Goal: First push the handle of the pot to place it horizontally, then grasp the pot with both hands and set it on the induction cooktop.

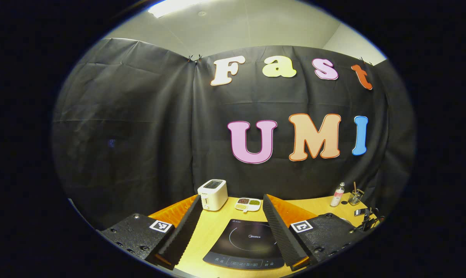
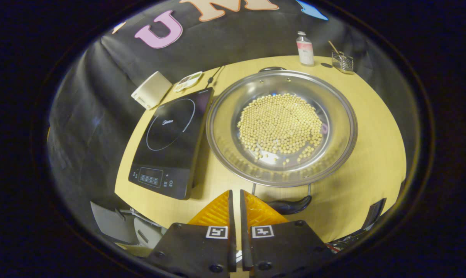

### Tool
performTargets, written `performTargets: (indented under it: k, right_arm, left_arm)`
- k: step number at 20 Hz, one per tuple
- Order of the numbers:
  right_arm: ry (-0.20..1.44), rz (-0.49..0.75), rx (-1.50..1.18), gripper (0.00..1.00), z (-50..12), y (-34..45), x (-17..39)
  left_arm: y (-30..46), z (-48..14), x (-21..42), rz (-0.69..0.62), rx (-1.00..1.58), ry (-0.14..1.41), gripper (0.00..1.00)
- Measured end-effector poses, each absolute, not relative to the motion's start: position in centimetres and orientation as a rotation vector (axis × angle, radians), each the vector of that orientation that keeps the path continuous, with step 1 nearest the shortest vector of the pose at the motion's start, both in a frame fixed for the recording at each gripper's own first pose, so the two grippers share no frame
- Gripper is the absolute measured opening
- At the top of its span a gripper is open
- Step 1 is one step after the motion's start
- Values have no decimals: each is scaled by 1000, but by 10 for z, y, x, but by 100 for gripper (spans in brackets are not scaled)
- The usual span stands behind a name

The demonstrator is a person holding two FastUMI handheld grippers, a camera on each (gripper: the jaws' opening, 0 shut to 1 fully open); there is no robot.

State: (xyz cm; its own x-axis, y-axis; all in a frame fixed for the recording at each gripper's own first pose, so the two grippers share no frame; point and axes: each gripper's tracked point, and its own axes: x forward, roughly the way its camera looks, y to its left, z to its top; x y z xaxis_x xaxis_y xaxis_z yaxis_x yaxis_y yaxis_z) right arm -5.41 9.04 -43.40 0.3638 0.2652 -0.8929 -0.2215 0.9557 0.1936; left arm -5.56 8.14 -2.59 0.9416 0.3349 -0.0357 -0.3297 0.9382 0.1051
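In the right gripper view a wide steel pot (image 2: pixel 335 154) holding soybeans (image 2: pixel 281 125) stands on the wooden table, right of the black induction cooktop (image 2: pixel 171 143). Its near black handle (image 2: pixel 294 204) lies just right of my right gripper (image 2: pixel 235 192), whose fingers are shut with nothing between them. The far handle (image 2: pixel 271 69) peeks over the back rim. In the left gripper view my left gripper (image 1: pixel 232 197) is open wide above the table's front, with the cooktop (image 1: pixel 248 243) framed between its fingers.
A white toaster (image 1: pixel 212 194) and a small dish of snacks (image 1: pixel 248 204) stand behind the cooktop. A bottle (image 2: pixel 305 48) and a glass holder with sticks (image 2: pixel 343 61) stand at the table's back, beyond the pot. The pot's rim nearly touches the cooktop's edge.
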Motion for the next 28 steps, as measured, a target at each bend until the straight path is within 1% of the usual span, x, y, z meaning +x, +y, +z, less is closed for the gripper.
performTargets:
  k: [1, 2, 4, 5, 6, 8, 9, 10, 11, 12, 13, 15, 16, 19, 20, 21, 22, 23, 24, 26, 28]
  right_arm:
    - [1175, 309, 57, 8, -437, 89, -54]
    - [1185, 305, 74, 5, -438, 89, -56]
    - [1188, 291, 71, 4, -438, 83, -53]
    - [1187, 280, 65, 0, -438, 79, -51]
    - [1187, 269, 56, 0, -438, 74, -50]
    - [1189, 241, 34, 0, -439, 63, -47]
    - [1191, 225, 20, 0, -439, 56, -47]
    - [1191, 208, 3, 0, -439, 48, -48]
    - [1190, 188, -12, 3, -438, 40, -45]
    - [1189, 169, -26, 3, -438, 32, -44]
    - [1187, 152, -36, 3, -437, 25, -41]
    - [1181, 116, -41, 3, -438, 10, -37]
    - [1179, 99, -43, 2, -438, 1, -34]
    - [1179, 49, -46, 0, -438, -20, -25]
    - [1177, 31, -50, 3, -439, -28, -24]
    - [1174, 14, -54, 0, -438, -35, -20]
    - [1171, -2, -54, 3, -438, -44, -18]
    - [1168, -18, -48, 3, -437, -50, -13]
    - [1167, -36, -43, 0, -437, -56, -11]
    - [1162, -58, -28, 0, -439, -66, -3]
    - [1158, -76, -37, 3, -441, -77, 6]
  left_arm:
    - [82, -27, -54, 339, 97, 56, 92]
    - [80, -28, -51, 336, 96, 59, 92]
    - [77, -30, -45, 325, 95, 62, 93]
    - [74, -31, -42, 318, 93, 63, 93]
    - [73, -31, -40, 310, 90, 65, 96]
    - [69, -34, -36, 297, 84, 71, 96]
    - [68, -34, -36, 291, 80, 72, 93]
    - [67, -35, -34, 285, 77, 72, 96]
    - [67, -35, -33, 282, 77, 75, 96]
    - [68, -35, -32, 280, 77, 77, 93]
    - [68, -36, -32, 278, 76, 78, 92]
    - [68, -38, -30, 276, 71, 84, 93]
    - [69, -40, -30, 276, 68, 87, 96]
    - [69, -39, -29, 274, 65, 91, 96]
    - [69, -39, -28, 274, 67, 91, 96]
    - [70, -39, -28, 275, 70, 90, 96]
    - [70, -39, -28, 274, 73, 88, 96]
    - [70, -39, -27, 275, 75, 88, 96]
    - [70, -39, -27, 275, 76, 90, 96]
    - [69, -40, -27, 276, 73, 93, 96]
    - [69, -41, -27, 279, 72, 98, 96]
